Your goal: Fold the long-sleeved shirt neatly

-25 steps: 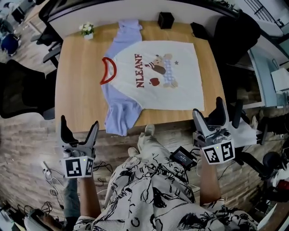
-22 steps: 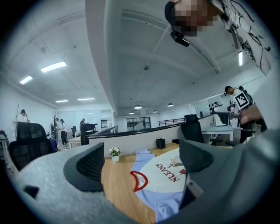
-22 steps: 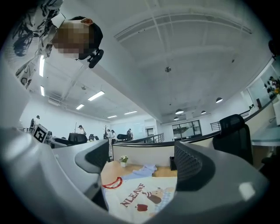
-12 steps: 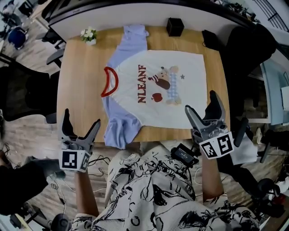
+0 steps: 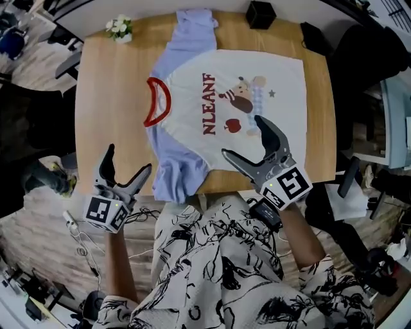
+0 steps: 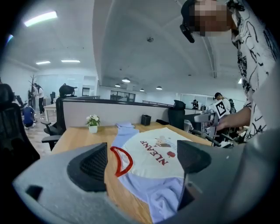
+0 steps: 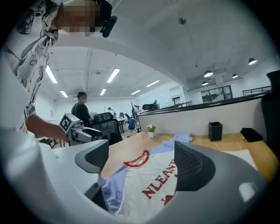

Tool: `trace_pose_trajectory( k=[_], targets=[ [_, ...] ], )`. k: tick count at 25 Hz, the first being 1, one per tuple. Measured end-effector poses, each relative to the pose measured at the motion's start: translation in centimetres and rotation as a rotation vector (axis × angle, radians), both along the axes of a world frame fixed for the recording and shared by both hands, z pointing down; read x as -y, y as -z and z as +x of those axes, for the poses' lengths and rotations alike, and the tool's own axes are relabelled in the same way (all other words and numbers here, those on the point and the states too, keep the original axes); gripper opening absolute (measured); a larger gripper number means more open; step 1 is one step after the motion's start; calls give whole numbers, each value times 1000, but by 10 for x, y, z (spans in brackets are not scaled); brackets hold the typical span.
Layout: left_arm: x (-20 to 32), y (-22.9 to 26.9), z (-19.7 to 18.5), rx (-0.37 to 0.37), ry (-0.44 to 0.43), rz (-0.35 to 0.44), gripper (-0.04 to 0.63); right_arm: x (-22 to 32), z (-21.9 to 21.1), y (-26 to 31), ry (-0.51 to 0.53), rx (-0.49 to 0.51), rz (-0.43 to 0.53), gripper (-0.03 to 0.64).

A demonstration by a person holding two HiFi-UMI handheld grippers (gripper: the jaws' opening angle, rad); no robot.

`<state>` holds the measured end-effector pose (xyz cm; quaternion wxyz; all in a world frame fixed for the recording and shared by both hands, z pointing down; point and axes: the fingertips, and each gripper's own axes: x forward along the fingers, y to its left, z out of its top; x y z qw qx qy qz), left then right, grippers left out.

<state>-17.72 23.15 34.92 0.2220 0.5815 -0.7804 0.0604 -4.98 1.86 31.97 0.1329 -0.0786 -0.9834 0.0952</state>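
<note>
The long-sleeved shirt (image 5: 225,96) lies flat on the wooden table (image 5: 109,109): white body, lavender sleeves, red collar at the left, a printed picture. Its near sleeve (image 5: 176,177) is bunched at the table's front edge and the far sleeve (image 5: 192,26) reaches the back. My right gripper (image 5: 243,136) hovers open over the shirt's near side by the print; the shirt (image 7: 148,179) shows beyond its jaws. My left gripper (image 5: 128,159) stands open off the table's front left, left of the near sleeve. Its jaws have just closed a little, with nothing between them.
A small pot of flowers (image 5: 119,29) stands at the table's back left and a black box (image 5: 261,14) at the back. Black office chairs (image 5: 359,58) stand right of the table. Cables (image 5: 80,238) lie on the floor by my left side.
Both grippers have come forward towards the table. The right one swung left and now hangs over the shirt's near side; the left one has reached the table's front left.
</note>
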Motion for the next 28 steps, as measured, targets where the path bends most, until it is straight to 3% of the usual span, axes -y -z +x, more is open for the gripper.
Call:
trace_pose_trajectory(
  k=[6, 11, 15, 19, 28],
  targets=[
    [12, -60, 3, -74, -159, -66, 480, -72, -33, -71, 195, -146, -36, 459],
    [15, -123, 38, -137, -473, -133, 423, -140, -39, -133, 404, -257, -27, 417],
    [3, -158, 71, -290, -675, -193, 307, -185, -27, -167, 531, -340, -41, 352],
    [-7, -180, 81, -372, -731, -251, 260, -206, -19, -195, 562, -453, -118, 256],
    [-15, -193, 88, -424, -749, -251, 244, -205, -14, -237, 464, -641, -213, 220]
  ],
)
